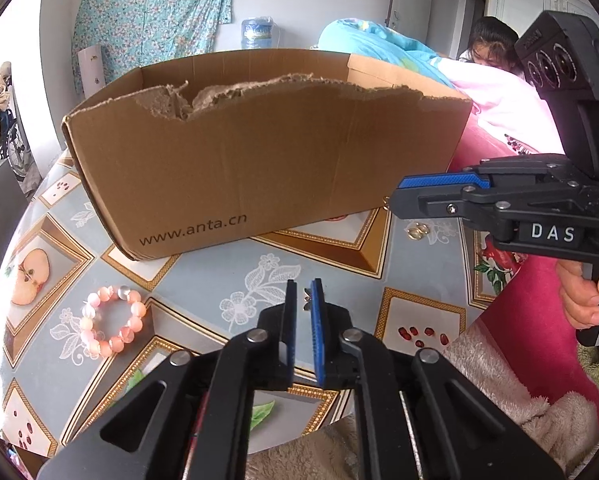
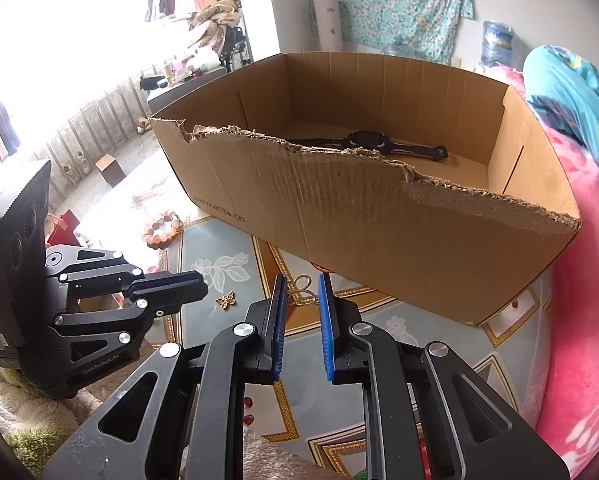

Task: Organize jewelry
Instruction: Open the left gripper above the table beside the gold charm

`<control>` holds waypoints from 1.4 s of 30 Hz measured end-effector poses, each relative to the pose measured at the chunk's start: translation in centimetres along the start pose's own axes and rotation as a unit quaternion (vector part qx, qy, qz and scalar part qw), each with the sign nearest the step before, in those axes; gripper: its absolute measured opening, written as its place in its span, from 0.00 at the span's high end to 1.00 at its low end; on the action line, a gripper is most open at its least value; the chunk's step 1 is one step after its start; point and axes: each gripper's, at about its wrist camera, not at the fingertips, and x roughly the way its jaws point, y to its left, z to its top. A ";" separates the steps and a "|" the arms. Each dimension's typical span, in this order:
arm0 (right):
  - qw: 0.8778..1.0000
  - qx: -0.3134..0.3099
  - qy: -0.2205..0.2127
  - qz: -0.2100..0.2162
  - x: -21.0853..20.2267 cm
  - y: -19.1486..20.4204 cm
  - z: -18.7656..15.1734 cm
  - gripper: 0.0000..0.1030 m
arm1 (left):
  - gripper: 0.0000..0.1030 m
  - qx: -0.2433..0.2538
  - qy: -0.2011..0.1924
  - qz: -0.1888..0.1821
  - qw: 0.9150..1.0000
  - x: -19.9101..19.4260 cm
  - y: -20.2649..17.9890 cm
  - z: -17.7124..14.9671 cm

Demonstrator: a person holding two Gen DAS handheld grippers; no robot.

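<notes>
A torn cardboard box (image 1: 259,168) stands on the patterned table (image 1: 203,276); a black watch (image 2: 369,142) lies inside it. A pink bead bracelet (image 1: 111,322) rests on the table left of my left gripper (image 1: 304,286). That gripper's jaws stand slightly apart over a small gold bee charm (image 2: 225,300), which lies loose on the cloth. My right gripper (image 2: 302,282) hovers in front of the box's near wall, shut on a thin gold looped ornament (image 2: 301,296) that spans its blue pads. Gold rings (image 1: 417,231) lie on the table beneath it.
A pink and blue blanket (image 2: 579,280) presses against the table's right side. A hand (image 1: 587,300) in a fleece sleeve holds the right gripper's handle. A person sits behind the blanket. The table's round edge falls away at the left.
</notes>
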 end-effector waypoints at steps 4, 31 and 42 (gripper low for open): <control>1.000 0.012 -0.001 0.009 0.4 -0.2 -0.4 0.87 | 0.83 0.014 0.014 0.003 1.000 1.2 -0.8 0.1; 0.999 0.026 -0.031 0.028 -0.9 -1.0 -0.3 0.87 | 1.00 0.024 0.031 0.007 0.999 0.7 -0.6 0.4; 0.999 0.031 -0.031 0.026 -0.8 -1.0 -0.5 0.87 | 0.82 0.035 0.071 -0.008 0.997 2.3 -1.3 1.1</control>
